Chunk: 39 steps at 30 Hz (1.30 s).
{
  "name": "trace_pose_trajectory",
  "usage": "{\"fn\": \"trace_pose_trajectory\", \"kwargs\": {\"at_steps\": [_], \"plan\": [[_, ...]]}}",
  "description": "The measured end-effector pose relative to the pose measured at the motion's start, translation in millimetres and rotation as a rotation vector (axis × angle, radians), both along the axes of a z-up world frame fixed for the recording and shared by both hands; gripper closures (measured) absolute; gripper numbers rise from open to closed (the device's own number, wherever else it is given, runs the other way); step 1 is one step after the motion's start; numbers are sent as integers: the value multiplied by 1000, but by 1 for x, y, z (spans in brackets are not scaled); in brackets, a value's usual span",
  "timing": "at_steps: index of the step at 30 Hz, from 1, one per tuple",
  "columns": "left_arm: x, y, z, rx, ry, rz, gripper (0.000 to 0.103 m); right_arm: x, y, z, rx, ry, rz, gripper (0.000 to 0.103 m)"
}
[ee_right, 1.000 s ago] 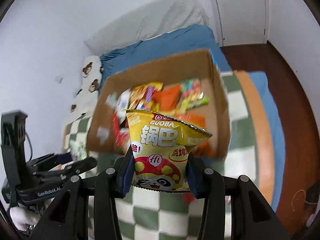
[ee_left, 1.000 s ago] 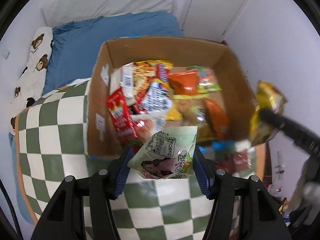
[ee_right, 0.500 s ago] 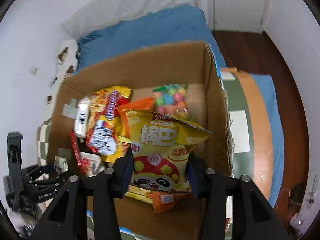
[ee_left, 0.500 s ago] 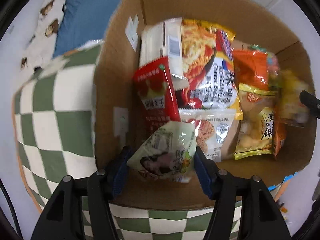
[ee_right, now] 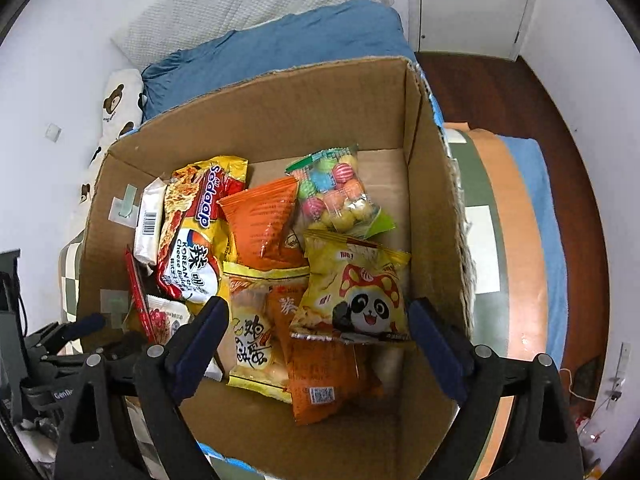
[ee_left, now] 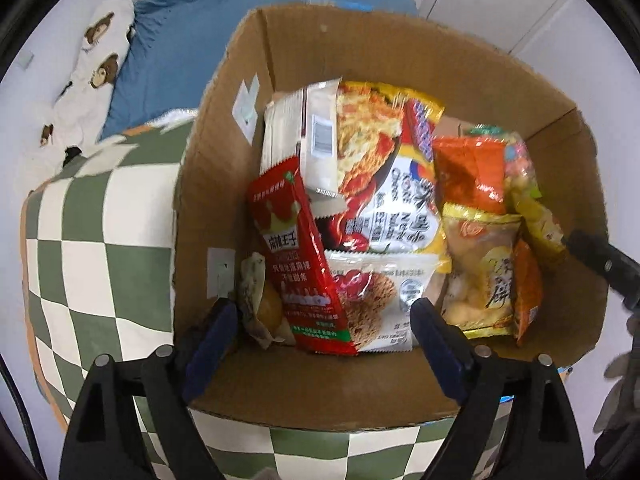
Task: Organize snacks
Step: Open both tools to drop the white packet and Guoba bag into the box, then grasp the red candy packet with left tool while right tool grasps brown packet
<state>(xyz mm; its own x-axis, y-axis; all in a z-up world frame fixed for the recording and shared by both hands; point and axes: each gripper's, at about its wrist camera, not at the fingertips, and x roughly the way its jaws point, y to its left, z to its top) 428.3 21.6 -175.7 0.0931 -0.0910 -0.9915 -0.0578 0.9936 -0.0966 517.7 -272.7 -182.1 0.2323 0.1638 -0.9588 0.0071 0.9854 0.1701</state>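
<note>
Bare cardboard box floor shows at the frame's right. Both the left tongs and the right tongs gape wide, empty. The panda snack bag lies just above the right tongs.

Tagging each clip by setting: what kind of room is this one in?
Most likely a bedroom: the cardboard box of snacks sits on a checkered blanket, beside a bear-print pillow, with a white door beyond.
</note>
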Motion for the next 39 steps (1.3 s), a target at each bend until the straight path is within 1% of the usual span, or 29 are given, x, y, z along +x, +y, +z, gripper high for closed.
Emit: {"fn": "trace_pose_trajectory", "kwargs": {"at_steps": [5,10,14,16,21,27,36,39], "plan": [[-14,-15,21,40,-97,1,14,-22,8,13,-60,-62,23,9],[-26,-19,36,35,-175,25,14,-49,15,26,-82,-119,35,9],[-44,-25,51,42,-224,40,14,-69,19,37,-109,-162,41,9],[-56,-30,62,50,-257,34,14,-78,19,43,-123,-183,35,5],[-84,-39,88,84,-347,11,14,-104,19,59,-111,-232,26,5],[-114,-41,116,107,-426,8,14,-140,18,84,-97,-302,19,5],[-148,-46,147,124,-510,-7,14,-193,19,130,-85,-417,11,5],[-157,-49,156,125,-531,-7,14,-205,19,142,-78,-445,4,5]]}}
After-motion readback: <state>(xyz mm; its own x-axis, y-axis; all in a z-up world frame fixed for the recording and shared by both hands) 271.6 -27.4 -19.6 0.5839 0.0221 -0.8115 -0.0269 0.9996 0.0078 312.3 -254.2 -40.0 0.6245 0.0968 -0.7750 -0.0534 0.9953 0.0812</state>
